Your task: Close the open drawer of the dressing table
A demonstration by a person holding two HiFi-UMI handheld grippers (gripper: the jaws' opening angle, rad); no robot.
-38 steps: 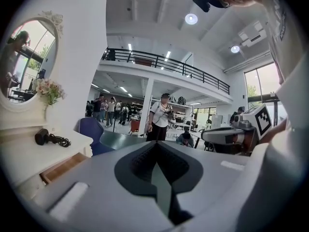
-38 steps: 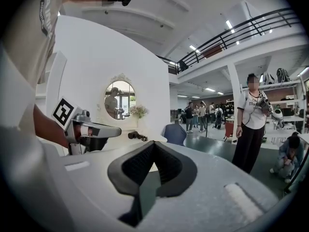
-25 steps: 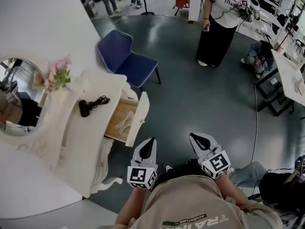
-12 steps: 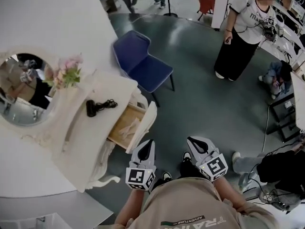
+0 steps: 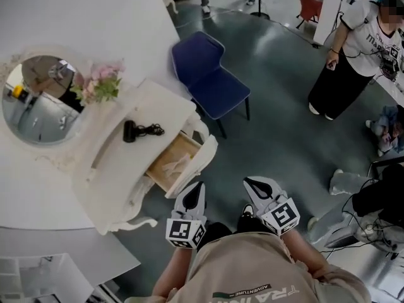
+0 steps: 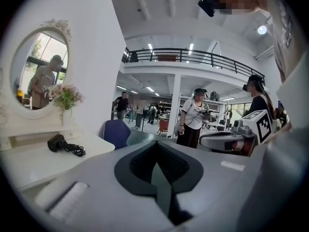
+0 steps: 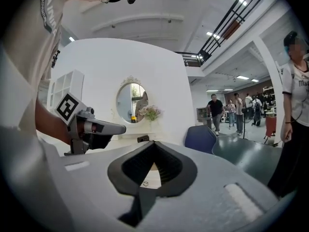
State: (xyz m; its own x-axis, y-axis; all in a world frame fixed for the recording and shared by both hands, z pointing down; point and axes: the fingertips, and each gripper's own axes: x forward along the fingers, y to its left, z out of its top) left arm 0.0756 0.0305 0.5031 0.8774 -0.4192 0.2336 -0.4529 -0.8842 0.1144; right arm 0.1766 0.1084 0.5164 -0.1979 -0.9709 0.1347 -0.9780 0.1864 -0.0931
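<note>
The white dressing table (image 5: 113, 169) stands at the left in the head view, with its drawer (image 5: 173, 163) pulled out toward me; the drawer front (image 5: 205, 158) juts over the floor. Pale items lie inside the drawer. My left gripper (image 5: 199, 185) is shut on nothing, its tip just below and right of the drawer front, apart from it. My right gripper (image 5: 251, 182) is also shut and empty, further right over the floor. In the left gripper view the left gripper (image 6: 155, 151) points past the tabletop (image 6: 43, 161). The right gripper (image 7: 153, 146) faces the mirror (image 7: 131, 102).
A black hair dryer (image 5: 136, 130) with its cord and a vase of pink flowers (image 5: 101, 84) sit on the tabletop below the round mirror (image 5: 41, 100). A blue chair (image 5: 213, 81) stands beyond the drawer. A person (image 5: 356, 55) stands at the right. Bags and cables (image 5: 372, 226) lie at lower right.
The view has swung so the dressing table and open drawer lie closer to my left gripper. Both grippers stay shut and held close to my body.
</note>
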